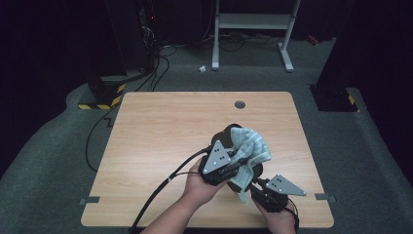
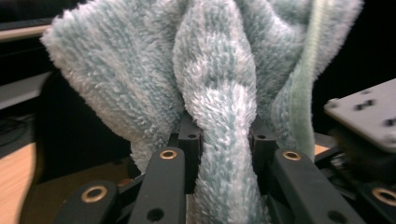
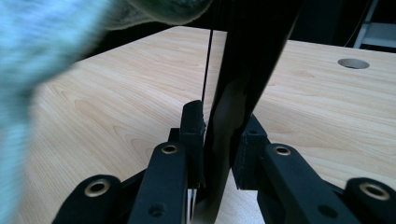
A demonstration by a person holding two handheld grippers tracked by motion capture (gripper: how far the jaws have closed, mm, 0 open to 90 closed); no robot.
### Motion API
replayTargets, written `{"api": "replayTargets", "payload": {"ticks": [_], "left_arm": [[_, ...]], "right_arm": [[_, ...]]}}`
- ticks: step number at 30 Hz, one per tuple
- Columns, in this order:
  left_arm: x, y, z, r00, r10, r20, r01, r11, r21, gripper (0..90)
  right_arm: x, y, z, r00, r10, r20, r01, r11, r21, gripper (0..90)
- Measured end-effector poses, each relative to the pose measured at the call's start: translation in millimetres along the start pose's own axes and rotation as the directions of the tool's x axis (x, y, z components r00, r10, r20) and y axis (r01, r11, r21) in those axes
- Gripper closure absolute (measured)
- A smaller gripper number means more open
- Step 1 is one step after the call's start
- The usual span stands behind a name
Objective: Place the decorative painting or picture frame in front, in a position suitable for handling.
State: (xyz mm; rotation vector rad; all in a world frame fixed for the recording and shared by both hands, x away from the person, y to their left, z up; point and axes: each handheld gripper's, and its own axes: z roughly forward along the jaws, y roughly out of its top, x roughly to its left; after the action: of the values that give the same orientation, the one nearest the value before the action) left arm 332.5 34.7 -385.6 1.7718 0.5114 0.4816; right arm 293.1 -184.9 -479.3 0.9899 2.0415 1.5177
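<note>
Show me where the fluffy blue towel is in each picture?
High view: the towel is bunched right of middle, above the two hands.
Left gripper view: it covers the upper middle, a twisted fold pinched between the black fingers.
Right gripper view: it is a blur down the left edge.
Shared landmark: the wooden table, at the lower left of the left gripper view and across the right gripper view.

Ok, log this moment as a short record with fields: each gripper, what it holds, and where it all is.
left gripper: shut on the towel
towel: pale blue-green, fluffy, bunched against the dark pan
right gripper: shut on the pan's handle
pan: dark, partly hidden by the towel, above the table
table: light wood, round hole near its far edge
work in hand: seemingly wiping the pan
</note>
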Motion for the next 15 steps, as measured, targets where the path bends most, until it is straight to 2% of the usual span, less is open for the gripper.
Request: {"api": "replayTargets", "payload": {"ticks": [1,4,6,8,11,14,15], "left_arm": [[5.5,-1.3,0.0,0.9999,-0.008,-0.010,0.008,1.0000,0.002,73.3],[24.7,-6.1,-0.4,0.9970,-0.021,-0.075,0.022,0.9996,0.017,73.3],[40.3,-10.1,-0.7,0.9922,-0.028,-0.121,0.033,0.9986,0.040,73.3],[56.0,-15.5,-1.5,0.9867,-0.053,-0.154,0.062,0.9964,0.057,73.3],[71.9,-26.0,-1.5,0.9799,-0.071,-0.187,0.089,0.9920,0.090,73.3],[77.8,-34.3,-0.5,0.9781,-0.076,-0.194,0.099,0.9890,0.110,73.3],[80.3,-41.7,0.3,0.9775,-0.077,-0.196,0.103,0.9870,0.124,73.3]], "right_arm": [[-0.3,0.1,0.0,1.0000,0.000,0.000,0.000,1.000,-0.002,76.7],[-0.4,-0.1,-0.3,1.0000,0.001,-0.001,-0.001,1.000,-0.002,76.7],[-0.4,-0.2,-0.4,1.0000,-0.001,0.000,0.001,1.000,-0.003,76.6],[-0.4,-0.4,-0.3,1.0000,-0.004,0.000,0.004,1.000,-0.005,76.6],[0.2,-0.4,-0.3,1.0000,-0.007,0.001,0.007,1.000,-0.006,76.6],[0.2,-0.5,-0.2,1.0000,-0.008,0.001,0.008,1.000,-0.006,76.6],[0.4,-0.6,-0.3,1.0000,-0.007,0.001,0.007,1.000,-0.006,76.6]]}}
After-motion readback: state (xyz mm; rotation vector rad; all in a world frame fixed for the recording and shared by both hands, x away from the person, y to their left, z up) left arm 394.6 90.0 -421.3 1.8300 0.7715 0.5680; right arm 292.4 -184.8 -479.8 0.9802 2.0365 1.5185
